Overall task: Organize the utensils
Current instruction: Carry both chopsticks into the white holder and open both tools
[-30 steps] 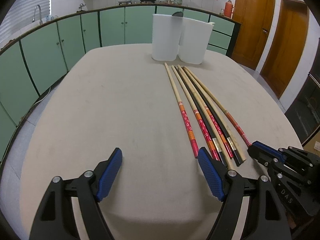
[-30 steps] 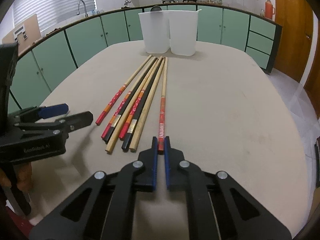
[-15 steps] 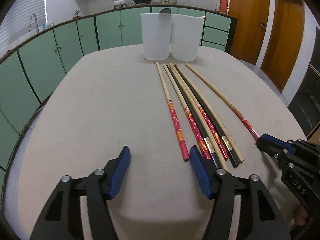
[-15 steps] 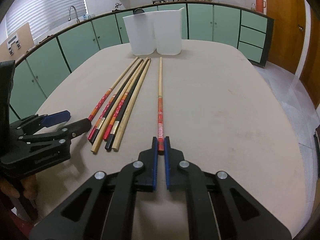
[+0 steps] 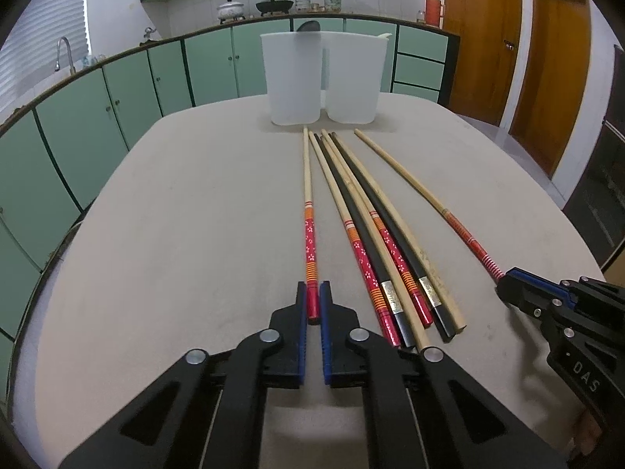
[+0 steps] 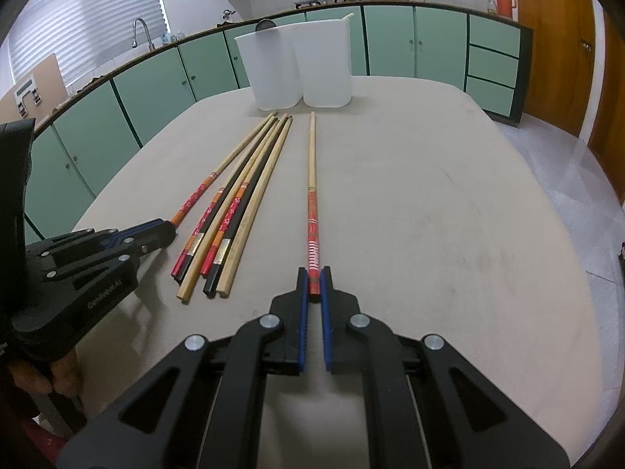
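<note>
My left gripper [image 5: 313,300] is pinching the red end of a flower-patterned chopstick [image 5: 308,211], jaws nearly closed on it. My right gripper [image 6: 314,282] is clamping the red end of a striped chopstick [image 6: 311,179] the same way. Both sticks are lying flat on the beige bench [image 5: 187,234], pointing toward two white tubs [image 5: 291,78] at its far edge. Five more chopsticks [image 5: 375,234] are resting bundled between them.

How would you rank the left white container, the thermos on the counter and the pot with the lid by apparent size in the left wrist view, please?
1. Left white container, clearly the largest, though it stands nearer the camera.
2 and 3. Thermos and lidded pot: they look alike, the thermos taller and the pot wider, so I would not rank them.
</note>
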